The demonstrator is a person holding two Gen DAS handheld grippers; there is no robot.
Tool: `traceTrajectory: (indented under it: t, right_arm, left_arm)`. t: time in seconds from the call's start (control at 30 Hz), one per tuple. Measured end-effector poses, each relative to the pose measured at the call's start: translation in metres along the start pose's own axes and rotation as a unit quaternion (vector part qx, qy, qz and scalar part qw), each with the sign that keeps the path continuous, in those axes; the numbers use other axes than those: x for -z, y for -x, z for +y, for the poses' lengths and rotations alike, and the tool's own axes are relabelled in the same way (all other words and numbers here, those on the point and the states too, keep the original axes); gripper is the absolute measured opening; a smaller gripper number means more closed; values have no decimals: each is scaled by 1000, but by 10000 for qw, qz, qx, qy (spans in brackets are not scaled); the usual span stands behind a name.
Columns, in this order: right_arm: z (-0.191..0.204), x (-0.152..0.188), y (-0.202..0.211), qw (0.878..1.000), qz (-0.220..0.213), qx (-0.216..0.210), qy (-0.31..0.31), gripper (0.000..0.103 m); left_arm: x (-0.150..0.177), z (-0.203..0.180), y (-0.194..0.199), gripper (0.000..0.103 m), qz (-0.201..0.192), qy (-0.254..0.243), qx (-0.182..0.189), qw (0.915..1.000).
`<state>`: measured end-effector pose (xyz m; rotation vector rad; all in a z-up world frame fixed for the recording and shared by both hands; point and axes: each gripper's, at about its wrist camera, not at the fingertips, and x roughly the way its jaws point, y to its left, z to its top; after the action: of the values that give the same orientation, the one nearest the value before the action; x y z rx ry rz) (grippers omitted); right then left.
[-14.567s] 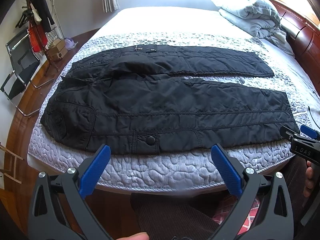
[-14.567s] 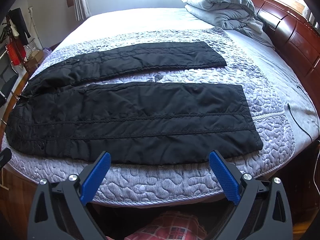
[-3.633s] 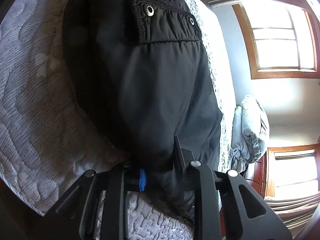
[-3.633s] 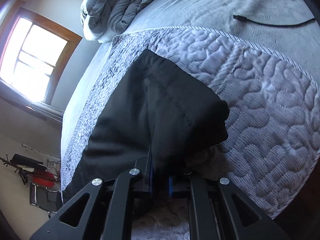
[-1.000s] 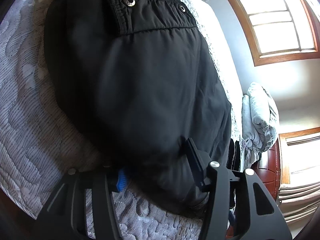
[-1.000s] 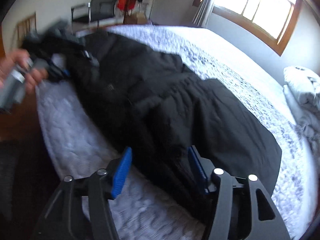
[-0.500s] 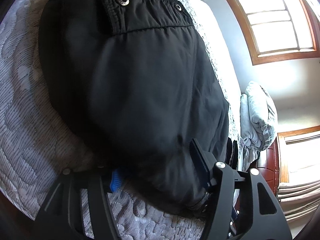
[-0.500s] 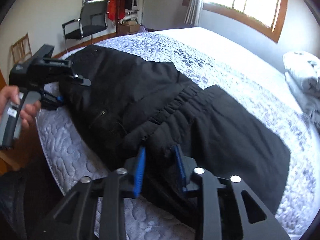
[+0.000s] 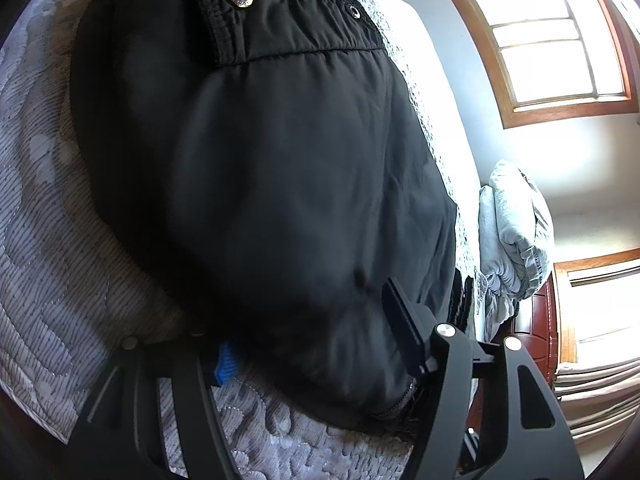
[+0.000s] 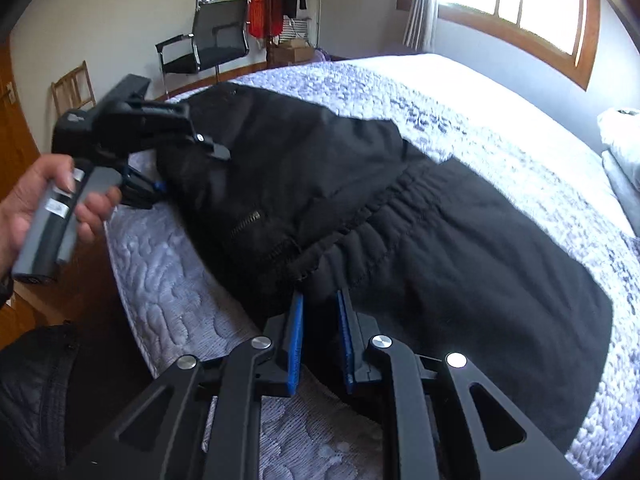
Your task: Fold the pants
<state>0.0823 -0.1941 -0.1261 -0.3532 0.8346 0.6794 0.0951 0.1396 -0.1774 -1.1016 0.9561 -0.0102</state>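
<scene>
The black padded pants [image 10: 460, 248] lie folded in layers on the quilted bed; the waistband and a zip pocket face me in the right wrist view. My right gripper [image 10: 320, 312] is shut on the near edge of the pants below the gathered waistband. In the left wrist view the pants [image 9: 280, 160] fill the frame, snap flap at the top. My left gripper [image 9: 308, 340] is open, its wide-apart fingers around a thick fold at the pants' end. It also shows in the right wrist view [image 10: 176, 168], held in a hand at the bed's left edge.
The grey quilted bed cover [image 10: 168, 280] runs to the near edge of the bed. A folded grey duvet [image 9: 516, 232] lies by the wooden headboard. A black chair [image 10: 208, 40], a clothes rack and a wooden chair stand by the far wall.
My right gripper has closed on the pants' near edge; one second ago its fingers were wide apart. My left gripper, shut on the pants earlier, has opened around the fold and stays there.
</scene>
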Motion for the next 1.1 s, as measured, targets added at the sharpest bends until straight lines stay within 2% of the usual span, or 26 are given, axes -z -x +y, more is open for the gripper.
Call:
traceTrajectory:
  t: [0.07, 0.1, 0.13, 0.17, 0.3, 0.43, 0.5, 0.57, 0.63, 0.77, 0.87, 0.93, 1.0, 1.1]
  right_arm:
    - [-3, 0, 1, 9999, 27, -55, -81, 17]
    - [-4, -1, 2, 9999, 43, -77, -94, 25]
    - [-5, 0, 4, 9999, 22, -110, -118, 41]
    - [-7, 0, 7, 9998, -20, -101, -159, 45]
    - [-20, 2, 25, 9985, -186, -244, -454, 45]
    - [-50, 10, 59, 9920, -535, -303, -1100, 45]
    - [-66, 17, 74, 9886, -624, -146, -1365, 48]
    - [-86, 30, 89, 9831, -705, 146, -1681, 55]
    - [-102, 42, 98, 9785, -735, 397, -1883, 55]
    - [-138, 72, 108, 9616, -695, 874, -2507, 63]
    - [-156, 90, 114, 9489, -747, 1009, -2896, 63]
    - [-161, 95, 114, 9456, -758, 1077, -2974, 63]
    - [-164, 96, 111, 9443, -741, 1094, -3013, 63]
    - [-163, 96, 109, 9461, -739, 1132, -2943, 63]
  left_arm:
    - [-1, 1, 0, 63, 17, 42, 23, 10000]
    - [-1, 2, 0, 63, 25, 61, 29, 10000]
    - [-2, 2, 0, 63, 33, 77, 32, 10000]
    - [-2, 2, 1, 63, 44, 96, 40, 9999]
    - [-5, 7, 8, 63, 102, 395, 225, 9989]
    - [-10, 15, 20, 62, 83, 652, 392, 9971]
    - [-11, 17, 24, 61, 67, 692, 496, 9964]
    - [-13, 17, 26, 61, 89, 737, 587, 9955]
    - [-14, 18, 28, 61, 87, 783, 628, 9949]
    - [-17, 22, 36, 61, 31, 902, 546, 9944]
    - [-21, 31, 53, 61, -367, 1000, 335, 9937]
    - [-27, 35, 64, 62, -616, 983, 251, 9929]
    - [-38, 38, 66, 62, -649, 981, 133, 9930]
    - [-49, 44, 66, 63, -729, 1180, 186, 9902]
